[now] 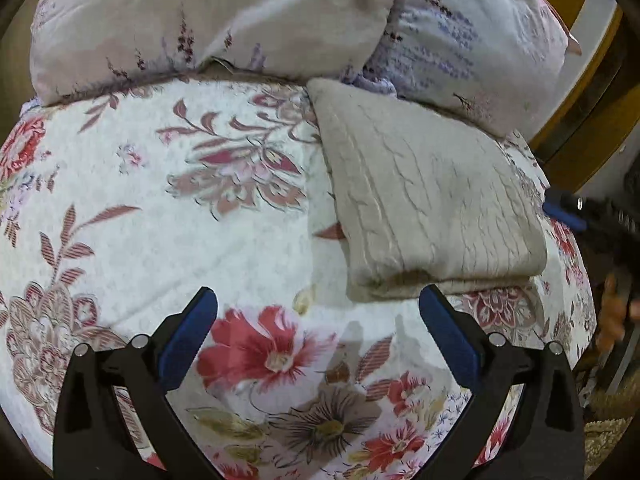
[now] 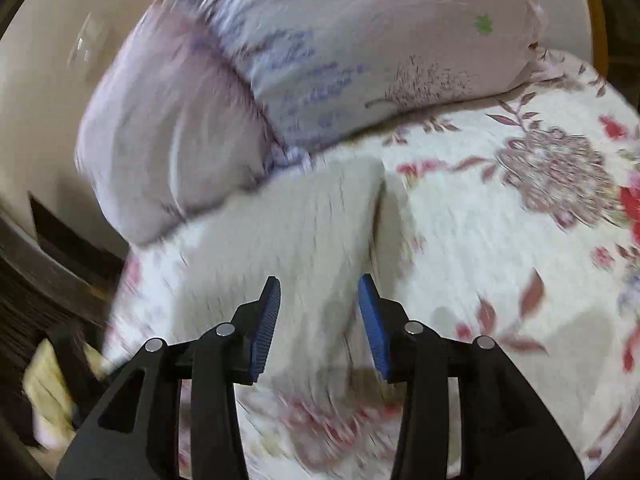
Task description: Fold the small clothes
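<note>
A folded beige knit garment [image 1: 428, 204] lies flat on the floral bedspread [image 1: 200, 216], its far end against the pillows. My left gripper [image 1: 318, 300] is open and empty, hovering just in front of the garment's near folded edge. The other gripper's blue fingertip [image 1: 568, 212] shows at the garment's right side. In the blurred right wrist view, my right gripper [image 2: 318, 290] is open and empty, above the near part of the same garment [image 2: 304, 232].
Two lilac floral pillows [image 1: 208, 20] [image 1: 472, 40] lie along the head of the bed. A wooden bed frame [image 1: 576, 92] runs at the right. Pale yellow cloth [image 2: 52, 392] lies off the bed's edge at lower left in the right wrist view.
</note>
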Tool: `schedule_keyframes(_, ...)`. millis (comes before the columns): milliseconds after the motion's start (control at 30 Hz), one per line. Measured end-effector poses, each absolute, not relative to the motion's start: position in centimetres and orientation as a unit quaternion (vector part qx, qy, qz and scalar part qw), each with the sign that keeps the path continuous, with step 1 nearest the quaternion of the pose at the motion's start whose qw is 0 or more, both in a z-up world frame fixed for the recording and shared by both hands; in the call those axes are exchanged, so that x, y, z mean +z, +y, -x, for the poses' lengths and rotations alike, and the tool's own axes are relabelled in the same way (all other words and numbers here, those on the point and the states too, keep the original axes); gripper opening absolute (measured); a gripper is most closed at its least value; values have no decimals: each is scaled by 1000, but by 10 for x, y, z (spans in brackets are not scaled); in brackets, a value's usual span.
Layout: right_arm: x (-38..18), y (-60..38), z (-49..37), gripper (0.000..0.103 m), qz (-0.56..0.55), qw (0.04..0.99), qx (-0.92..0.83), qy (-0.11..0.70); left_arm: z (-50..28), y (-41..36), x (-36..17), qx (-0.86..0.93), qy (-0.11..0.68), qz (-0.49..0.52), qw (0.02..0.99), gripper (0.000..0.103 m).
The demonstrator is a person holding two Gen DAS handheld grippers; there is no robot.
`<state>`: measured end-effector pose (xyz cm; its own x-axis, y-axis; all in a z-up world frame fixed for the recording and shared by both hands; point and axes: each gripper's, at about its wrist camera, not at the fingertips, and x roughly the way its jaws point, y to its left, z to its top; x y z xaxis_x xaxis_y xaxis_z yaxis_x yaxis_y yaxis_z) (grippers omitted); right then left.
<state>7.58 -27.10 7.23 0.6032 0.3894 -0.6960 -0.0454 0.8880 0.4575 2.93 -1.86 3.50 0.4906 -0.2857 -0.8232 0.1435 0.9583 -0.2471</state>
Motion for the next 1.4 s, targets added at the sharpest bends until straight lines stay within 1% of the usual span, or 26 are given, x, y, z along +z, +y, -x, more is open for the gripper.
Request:
schedule_keyframes(67, 72, -254, -62, 43, -183, 883, 144, 407, -28, -25, 32, -132, 497, 63, 856, 101)
schedule_keyframes(167, 68, -229, -35, 43, -98, 894, 150, 411, -25, -38, 23, -131, 511, 42, 849, 101)
schedule_keyframes(233, 58, -229, -18, 43, -74, 895, 120, 422, -23, -44, 17, -128, 521, 39, 843, 101)
schedule_keyframes(300, 43, -233, -13, 52, -70, 887, 85, 448, -20, -49, 13, -121, 525, 33, 842, 101)
schedule_keyframes(400, 23, -235, -19, 57, -77, 872, 62, 480, -17, -56, 10, -107, 522, 11, 846, 101)
schedule_keyframes(433, 19, -233, -22, 65, -73, 870, 57, 484, -16, -58, 9, -102, 521, 6, 848, 101)
schedule_keyframes(467, 17, -231, -23, 70, -69, 870, 55, 486, -16, -59, 8, -95, 521, 1, 848, 101)
schedule_keyframes(500, 14, -227, -25, 72, -65, 868, 54, 489, -15, -61, 7, -89, 521, -5, 849, 101)
schedule_keyframes(567, 12, -219, -24, 80, -47, 872, 47, 485, -14, -67, 5, -77, 527, -25, 846, 101)
schedule_keyframes(633, 10, -211, -20, 83, -24, 873, 38, 486, -14, -74, 3, -68, 530, -51, 844, 101)
schedule_keyframes(700, 8, -203, -15, 85, 0, 873, 28, 487, -16, -71, 4, -67, 535, -40, 841, 101)
schedule_keyframes(767, 7, -204, -13, 90, -3, 874, 20, 486, -16, -71, 3, -67, 539, -45, 839, 101)
schedule_keyframes(1067, 5, -208, -13, 99, -9, 872, 2, 490, -14, -72, 3, -68, 539, -45, 838, 101)
schedule_keyframes(1233, 5, -209, -14, 102, -11, 871, -2, 491, -13, -72, 4, -68, 539, -45, 839, 101)
schedule_keyframes(1400, 4, -211, -15, 102, -12, 872, -1, 490, -16, -71, 3, -68, 538, -45, 839, 101)
